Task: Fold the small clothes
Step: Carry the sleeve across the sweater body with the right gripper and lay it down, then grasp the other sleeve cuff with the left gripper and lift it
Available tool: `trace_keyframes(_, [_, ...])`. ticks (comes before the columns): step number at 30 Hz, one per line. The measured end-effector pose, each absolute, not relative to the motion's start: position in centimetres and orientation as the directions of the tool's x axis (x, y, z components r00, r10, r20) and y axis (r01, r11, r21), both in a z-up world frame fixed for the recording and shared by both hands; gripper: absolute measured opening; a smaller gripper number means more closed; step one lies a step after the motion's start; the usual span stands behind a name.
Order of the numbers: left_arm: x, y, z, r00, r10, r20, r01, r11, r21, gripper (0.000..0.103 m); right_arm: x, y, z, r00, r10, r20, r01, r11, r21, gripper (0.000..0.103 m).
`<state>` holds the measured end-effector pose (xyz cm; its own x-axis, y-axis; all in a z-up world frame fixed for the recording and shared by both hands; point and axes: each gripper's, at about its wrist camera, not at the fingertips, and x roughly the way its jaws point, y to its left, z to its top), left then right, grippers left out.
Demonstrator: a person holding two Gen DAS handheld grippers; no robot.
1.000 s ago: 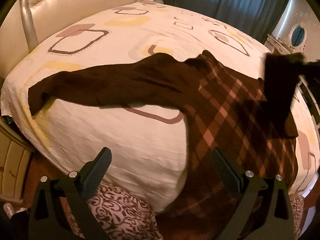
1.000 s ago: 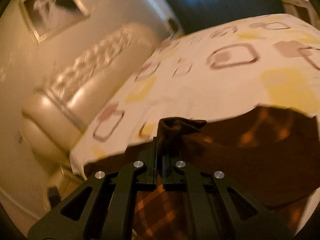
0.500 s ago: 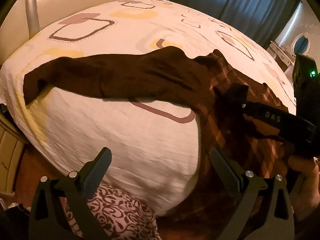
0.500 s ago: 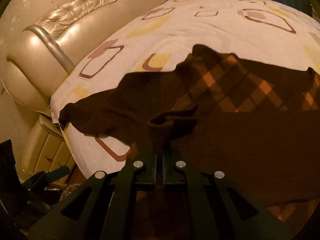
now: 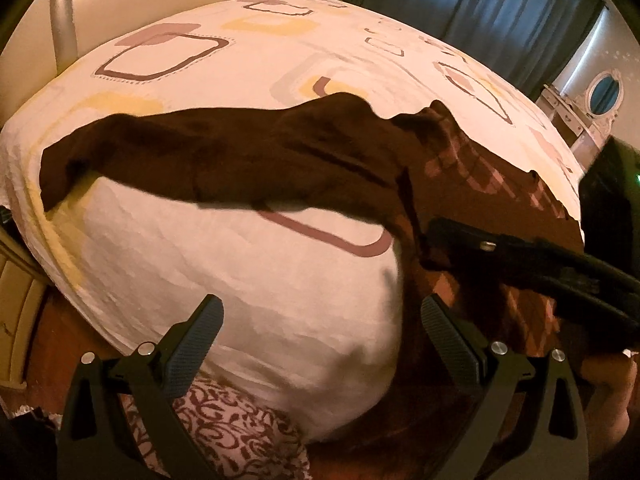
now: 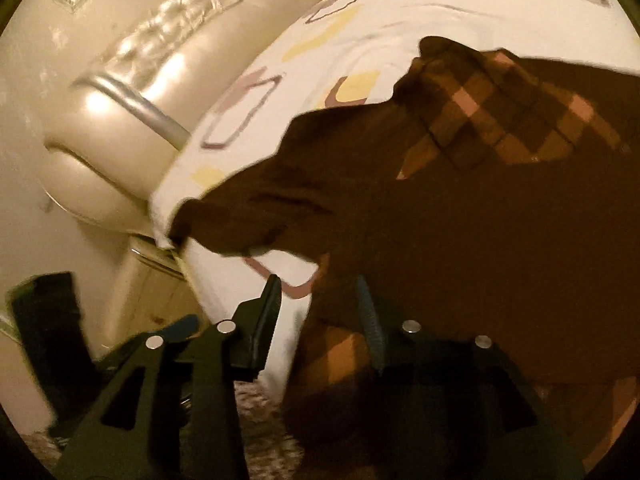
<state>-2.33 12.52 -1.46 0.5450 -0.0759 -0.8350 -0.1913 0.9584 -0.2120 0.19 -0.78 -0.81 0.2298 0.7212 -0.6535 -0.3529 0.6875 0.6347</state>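
1. Left wrist view: the left gripper [image 5: 322,322] has its fingers [image 5: 192,342] spread wide and holds nothing. It hangs above the near edge of the bed [image 5: 256,292].
2. Left wrist view: the sweater [image 5: 256,164], dark brown with a plaid front, lies on the bed. One sleeve [image 5: 132,156] stretches out flat toward the bed's left edge; the body runs to the right and drapes over the near edge.
3. Left wrist view: the right gripper [image 5: 434,236] reaches in from the right, its tip touching the sweater's body. From this view it cannot be told whether cloth is pinched.
4. Right wrist view: the right gripper [image 6: 320,304] shows its fingers [image 6: 266,316] parted, a moderate gap. The right finger is against or under dark cloth; no cloth is seen clamped. The frame is blurred.
5. Right wrist view: the other sleeve appears laid across the sweater [image 6: 460,220], covering most of the plaid. This is a judgement.
6. Step in hand, judged: fold the outstretched sleeve inward. Grip it near the cuff with the left gripper, lift only enough to clear the bed, lay it straight across the body, then smooth creases.
7. Count: one sweater, one outstretched sleeve, two grippers, one bed, one headboard [image 6: 132,92].
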Motion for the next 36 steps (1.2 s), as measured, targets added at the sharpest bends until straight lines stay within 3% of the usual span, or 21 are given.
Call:
trace_keyframes(3, [-1.7, 11.7, -1.1, 0.552, -0.084, -0.83, -0.172, 0.962, -0.212, 0.099, -0.3, -4.1, 0.3, 0.258, 0.75, -0.61, -0.32, 0.661, 0.678, 0.043])
trace_keyframes(7, [0.2, 9.6, -0.5, 0.568, -0.108, -0.816, -0.13, 0.967, -0.219, 0.099, -1.2, -13.2, 3.0, 0.441, 0.684, -0.581, -0.247, 0.715, 0.654, 0.049])
trace_keyframes(11, [2.5, 7.3, -0.3, 0.584, -0.133, -0.801, -0.087, 0.971, -0.225, 0.099, -1.8, -25.3, 4.3, 0.666, 0.428, -0.611, -0.017, 0.828, 0.561, 0.049])
trace_keyframes(12, [3.1, 6.7, -0.4, 0.586, -0.135, -0.799, -0.079, 0.972, -0.222, 0.099, -2.0, -28.8, 4.0, 0.698, 0.322, -0.639, 0.089, 0.847, 0.524, 0.049])
trace_keyframes(14, [4.5, 5.5, -0.9, 0.581, -0.141, -0.802, -0.071, 0.972, -0.222, 0.099, -1.9, -33.1, 2.7, 0.706, 0.25, -0.662, 0.207, 0.821, 0.532, 0.049])
trace_keyframes(20, [7.0, 3.9, -3.3, 0.534, -0.145, -0.833, -0.107, 0.966, -0.237, 0.099, -0.1, -36.6, -2.2, 0.626, 0.428, -0.652, 0.234, 0.694, 0.68, 0.047])
trace_keyframes(21, [7.0, 3.7, -3.5, 0.535, -0.133, -0.834, -0.108, 0.969, -0.223, 0.099, 0.1, -36.2, -2.6, 0.619, 0.447, -0.645, 0.222, 0.689, 0.69, 0.037])
trace_keyframes(22, [7.0, 3.4, -3.6, 0.539, -0.115, -0.834, -0.101, 0.975, -0.2, 0.099, 0.1, -35.9, -2.8, 0.612, 0.456, -0.646, 0.211, 0.694, 0.689, 0.02])
trace_keyframes(23, [7.0, 3.0, -3.7, 0.54, -0.095, -0.836, -0.093, 0.981, -0.172, 0.099, 0.3, -35.6, -3.1, 0.598, 0.463, -0.654, 0.202, 0.703, 0.682, 0.01])
trace_keyframes(24, [7.0, 2.8, -3.7, 0.538, -0.082, -0.839, -0.089, 0.984, -0.153, 0.099, 0.5, -35.4, -3.4, 0.586, 0.466, -0.663, 0.199, 0.71, 0.675, 0.008])
trace_keyframes(32, [7.5, 2.3, -4.3, 0.538, -0.034, -0.842, -0.102, 0.989, -0.105, 0.099, -1.3, -37.9, -4.6, 0.645, 0.449, -0.618, 0.224, 0.662, 0.715, 0.006])
trace_keyframes(36, [7.6, 2.4, -4.4, 0.543, -0.033, -0.839, -0.1, 0.99, -0.104, 0.099, -1.1, -37.7, -3.7, 0.64, 0.454, -0.621, 0.2, 0.681, 0.704, 0.012])
